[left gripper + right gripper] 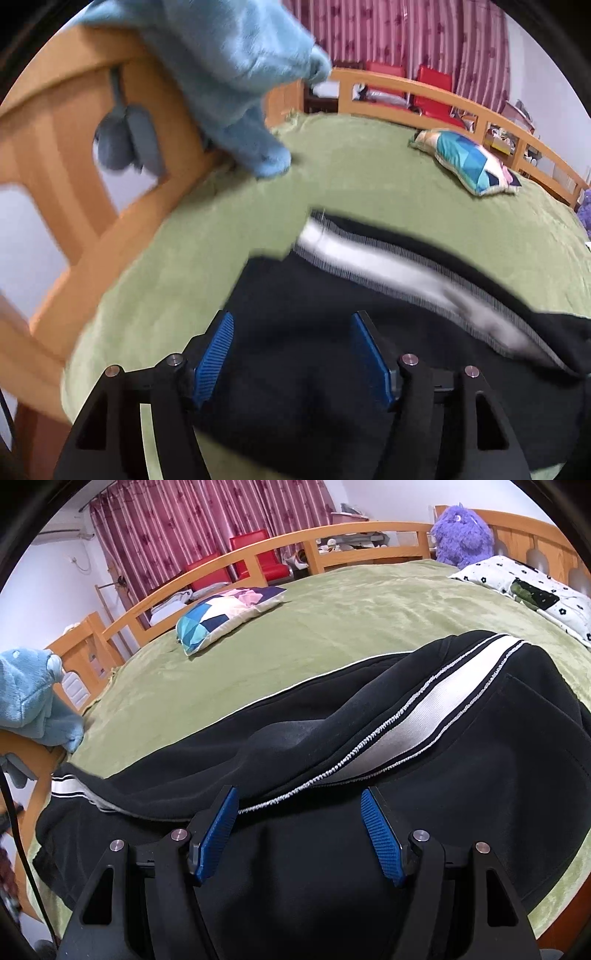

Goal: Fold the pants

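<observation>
Pants of black fleece with a white side stripe (pixel 369 720) lie on the green bed blanket (pixel 332 609), near its front edge. Their long axis runs left to right, rising toward the right. Left gripper (pixel 291 354) and right gripper (pixel 299 834) both hover above the fabric with jaws spread, holding nothing. No readable writing shows.

1 pants (pixel 295 738), 2 pillows (pixel 225 616) (pixel 532 587), 2 plush toys (pixel 461 531) (pixel 33 698).
</observation>
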Tool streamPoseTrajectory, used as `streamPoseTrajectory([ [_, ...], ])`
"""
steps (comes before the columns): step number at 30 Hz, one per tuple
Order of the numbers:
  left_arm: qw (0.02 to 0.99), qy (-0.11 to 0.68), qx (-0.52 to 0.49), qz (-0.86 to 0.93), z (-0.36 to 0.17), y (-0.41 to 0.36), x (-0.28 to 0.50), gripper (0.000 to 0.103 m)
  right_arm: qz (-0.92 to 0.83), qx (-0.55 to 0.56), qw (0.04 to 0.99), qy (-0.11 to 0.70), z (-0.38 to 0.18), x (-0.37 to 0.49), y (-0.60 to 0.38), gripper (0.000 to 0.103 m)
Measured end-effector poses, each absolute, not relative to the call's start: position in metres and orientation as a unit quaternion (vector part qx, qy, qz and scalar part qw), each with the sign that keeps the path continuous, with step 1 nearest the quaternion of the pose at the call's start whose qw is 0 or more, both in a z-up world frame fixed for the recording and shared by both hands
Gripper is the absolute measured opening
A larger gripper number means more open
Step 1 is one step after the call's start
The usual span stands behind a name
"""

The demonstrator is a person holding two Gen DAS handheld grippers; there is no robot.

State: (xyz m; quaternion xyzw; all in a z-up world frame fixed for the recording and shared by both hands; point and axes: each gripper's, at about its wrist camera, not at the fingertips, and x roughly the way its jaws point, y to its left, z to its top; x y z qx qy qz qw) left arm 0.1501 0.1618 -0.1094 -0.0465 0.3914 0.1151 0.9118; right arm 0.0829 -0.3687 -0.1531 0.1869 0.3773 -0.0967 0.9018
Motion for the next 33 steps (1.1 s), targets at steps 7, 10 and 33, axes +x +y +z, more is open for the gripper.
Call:
streamPoseTrajectory([
  [7,0.883,0.439,-0.134,0.097,-0.161,0.185,0.134,0.064,-0.09,0.197,0.902,0.374,-0.151,0.08,-0.371,0.068],
  [10,0.878,0.439,-0.161,0.103,-0.172,0.2,0.139,0.064,-0.096,0.196,0.903,0.371,-0.151,0.08,-0.372,0.068],
  [33,0.878,0.366,-0.304,0.058,-0.158,0.253,0.126,0.005,-0.103,0.173,0.904,0.377,-0.155,0.085,-0.362,0.068],
])
